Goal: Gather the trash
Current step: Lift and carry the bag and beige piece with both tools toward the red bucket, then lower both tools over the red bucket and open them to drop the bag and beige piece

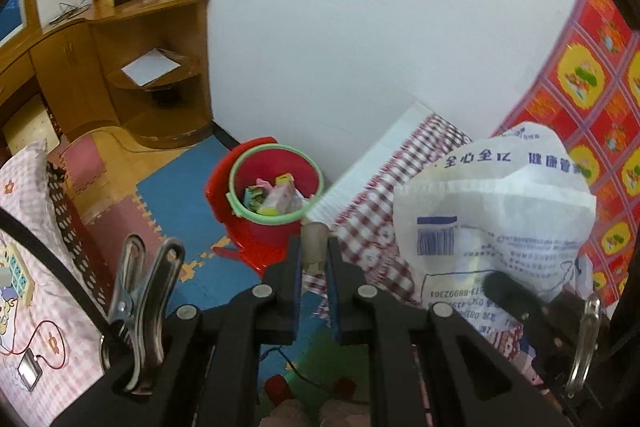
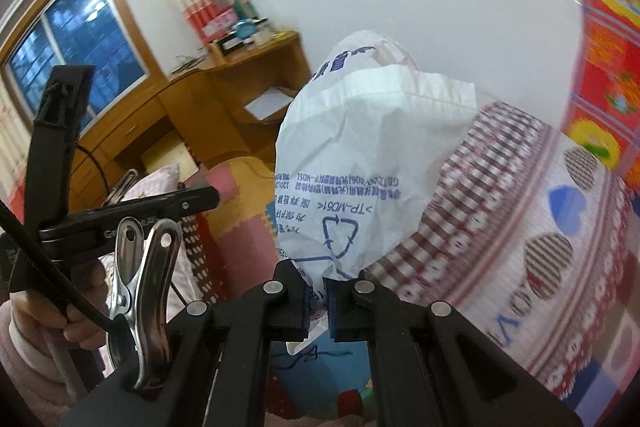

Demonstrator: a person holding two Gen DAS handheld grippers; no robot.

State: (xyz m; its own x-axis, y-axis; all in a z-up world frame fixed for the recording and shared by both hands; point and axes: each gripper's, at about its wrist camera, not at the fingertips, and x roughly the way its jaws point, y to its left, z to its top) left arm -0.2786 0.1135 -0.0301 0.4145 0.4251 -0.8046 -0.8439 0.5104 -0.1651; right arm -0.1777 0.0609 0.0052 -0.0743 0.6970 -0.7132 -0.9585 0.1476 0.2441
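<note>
Left gripper point(image 1: 314, 251) pinches a cardboard tube point(image 1: 313, 241); right gripper point(image 2: 316, 301) clamps white bag point(image 2: 372, 163)

Crumpled white bag point(image 2: 372, 155), blue print, held upright. Small tan cardboard tube point(image 1: 314, 241) upright. Red bin point(image 1: 272, 183), green rim, holds wrappers.

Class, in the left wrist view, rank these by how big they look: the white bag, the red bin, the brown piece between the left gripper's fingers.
1. White bag, though it is nearer the camera.
2. Red bin.
3. Brown piece, smallest.
</note>
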